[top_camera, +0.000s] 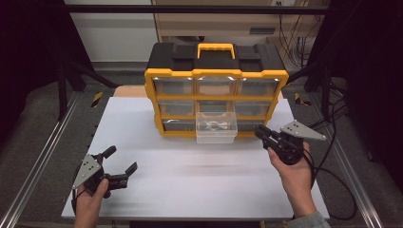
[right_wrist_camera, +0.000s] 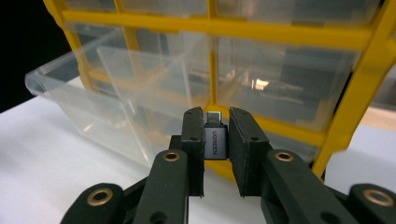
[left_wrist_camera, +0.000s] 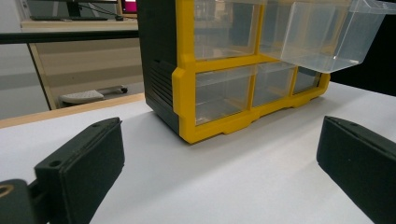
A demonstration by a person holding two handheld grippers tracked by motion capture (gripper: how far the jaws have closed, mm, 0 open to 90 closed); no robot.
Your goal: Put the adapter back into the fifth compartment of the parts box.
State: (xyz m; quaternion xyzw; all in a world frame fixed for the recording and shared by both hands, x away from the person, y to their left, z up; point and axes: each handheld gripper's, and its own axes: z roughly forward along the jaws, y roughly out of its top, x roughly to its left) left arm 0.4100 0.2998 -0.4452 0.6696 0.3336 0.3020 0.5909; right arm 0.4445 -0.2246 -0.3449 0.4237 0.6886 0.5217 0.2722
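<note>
A yellow and black drawer cabinet (top_camera: 216, 85) stands at the back of the white table (top_camera: 190, 175). Its middle clear drawer (top_camera: 216, 127) in the bottom row is pulled out. My right gripper (top_camera: 260, 131) hovers just right of that drawer, shut on a small grey USB adapter (right_wrist_camera: 215, 140) held upright between the pads, in front of the cabinet (right_wrist_camera: 289, 70) and the clear drawer (right_wrist_camera: 93, 102). My left gripper (top_camera: 121, 159) rests at the table's front left, jaws wide open and empty. In the left gripper view the cabinet (left_wrist_camera: 224, 70) and pulled-out drawer (left_wrist_camera: 327, 37) stand ahead of the open gripper (left_wrist_camera: 219, 163).
Metal rails (top_camera: 43, 156) run along both sides of the table. Cables (top_camera: 332, 142) trail off the right edge. A wooden board (top_camera: 130, 91) shows behind the table's back left.
</note>
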